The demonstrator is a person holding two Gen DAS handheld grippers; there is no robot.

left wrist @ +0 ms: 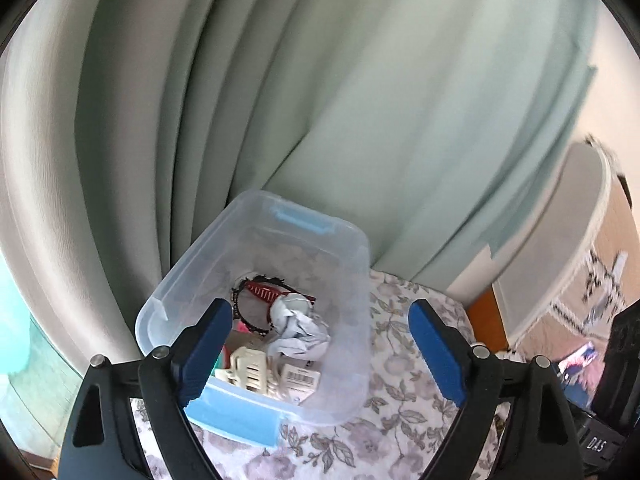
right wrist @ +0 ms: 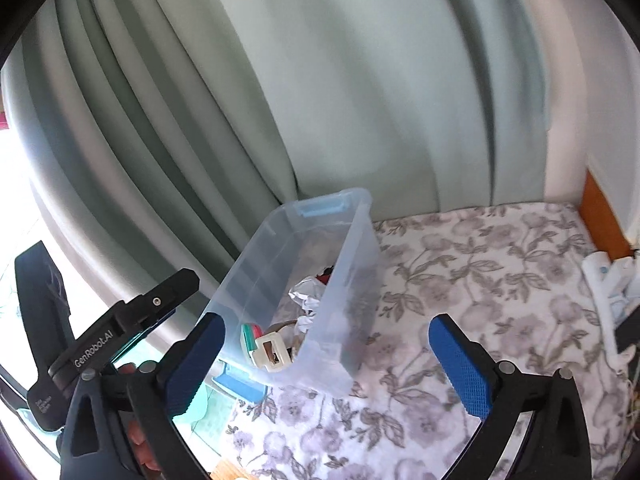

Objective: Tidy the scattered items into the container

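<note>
A clear plastic container (left wrist: 352, 312) with blue handles stands on the floral cloth, against the curtain. Inside lie a crumpled white paper (left wrist: 300, 332), a black and red headband (left wrist: 260, 294), a cream hair clip (left wrist: 248, 364) and a barcode tag (left wrist: 302, 380). My left gripper (left wrist: 320, 352) hovers above the container's near end, open, with nothing between its blue pads. In the right wrist view the container (right wrist: 356, 280) sits ahead and left. My right gripper (right wrist: 328, 364) is wide open and empty, above the container's near right corner. The cream clip (right wrist: 270, 350) shows through the wall.
A floral tablecloth (right wrist: 480, 280) covers the table to the right of the container. Green curtains (right wrist: 320, 100) hang close behind. White objects (right wrist: 604, 280) lie at the table's right edge. The left tool's black housing (right wrist: 120, 332) and a hand's fingers (right wrist: 138, 440) show at lower left.
</note>
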